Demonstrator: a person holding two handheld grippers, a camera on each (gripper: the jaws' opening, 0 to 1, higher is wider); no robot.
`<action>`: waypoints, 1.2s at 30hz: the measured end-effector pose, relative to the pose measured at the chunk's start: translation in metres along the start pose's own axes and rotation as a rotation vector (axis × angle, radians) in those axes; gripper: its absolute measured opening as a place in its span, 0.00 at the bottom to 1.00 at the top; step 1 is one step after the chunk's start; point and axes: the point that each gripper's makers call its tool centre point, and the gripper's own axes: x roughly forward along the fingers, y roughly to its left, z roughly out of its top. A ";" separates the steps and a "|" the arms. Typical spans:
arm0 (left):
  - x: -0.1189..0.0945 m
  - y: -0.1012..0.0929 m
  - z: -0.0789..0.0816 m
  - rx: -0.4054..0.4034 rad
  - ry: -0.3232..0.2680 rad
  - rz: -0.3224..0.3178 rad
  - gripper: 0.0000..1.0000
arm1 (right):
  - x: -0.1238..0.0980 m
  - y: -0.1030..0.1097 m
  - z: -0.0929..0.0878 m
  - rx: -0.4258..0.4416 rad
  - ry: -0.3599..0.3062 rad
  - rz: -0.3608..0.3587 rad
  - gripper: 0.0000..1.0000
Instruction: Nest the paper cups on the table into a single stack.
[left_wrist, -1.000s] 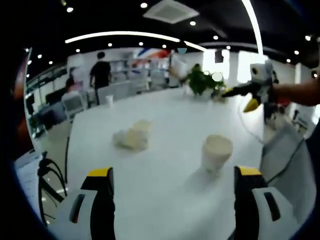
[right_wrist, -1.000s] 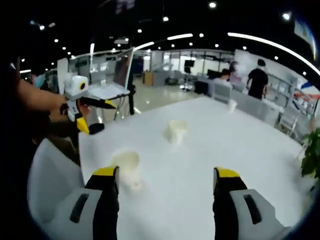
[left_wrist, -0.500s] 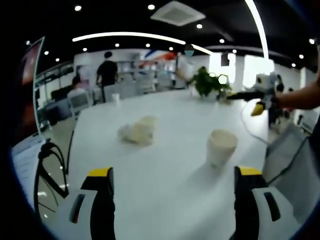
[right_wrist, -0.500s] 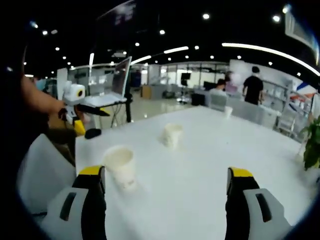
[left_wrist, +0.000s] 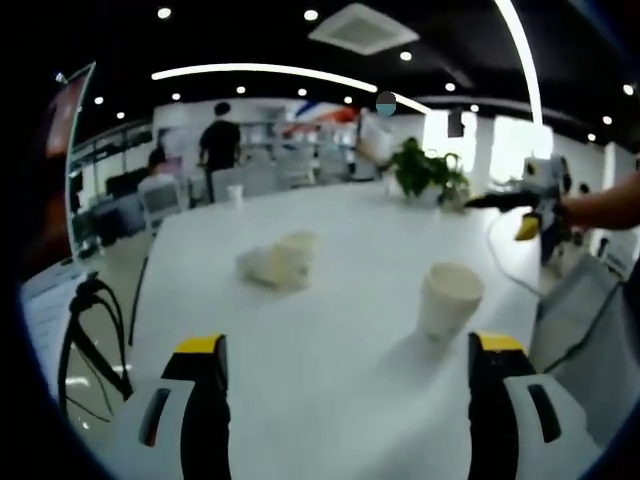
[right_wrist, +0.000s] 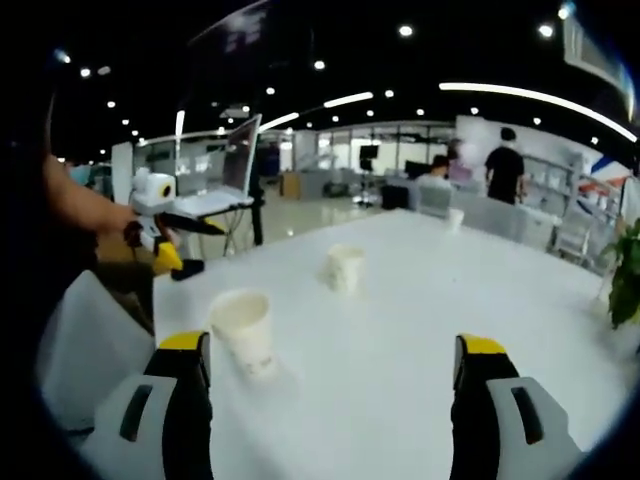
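You stand in open-plan office. Evidence: long white surface (left_wrist: 330, 330); dark ceiling, recessed spotlights, linear light strips (left_wrist: 250, 72), ceiling air-con unit (left_wrist: 362, 28); rows of desks with monitors (left_wrist: 160, 197); open laptop (right_wrist: 235, 165); potted plant (left_wrist: 425, 172); person standing (right_wrist: 503, 170) among workstations.

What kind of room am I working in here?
Most likely an open-plan office or showroom: a long white table, desks with chairs behind it, and recessed ceiling lights. A potted plant sits at the table's far end, and paper cups stand on it.
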 end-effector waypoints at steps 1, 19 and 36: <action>0.002 -0.001 -0.002 -0.010 0.005 -0.006 0.98 | 0.000 0.000 0.000 0.007 -0.002 0.000 1.00; 0.041 0.005 0.010 -0.024 -0.010 -0.041 0.98 | -0.005 -0.007 -0.003 0.038 -0.013 -0.021 1.00; 0.088 0.018 0.035 -0.074 -0.060 -0.066 0.93 | -0.006 -0.009 -0.006 0.068 -0.014 -0.033 1.00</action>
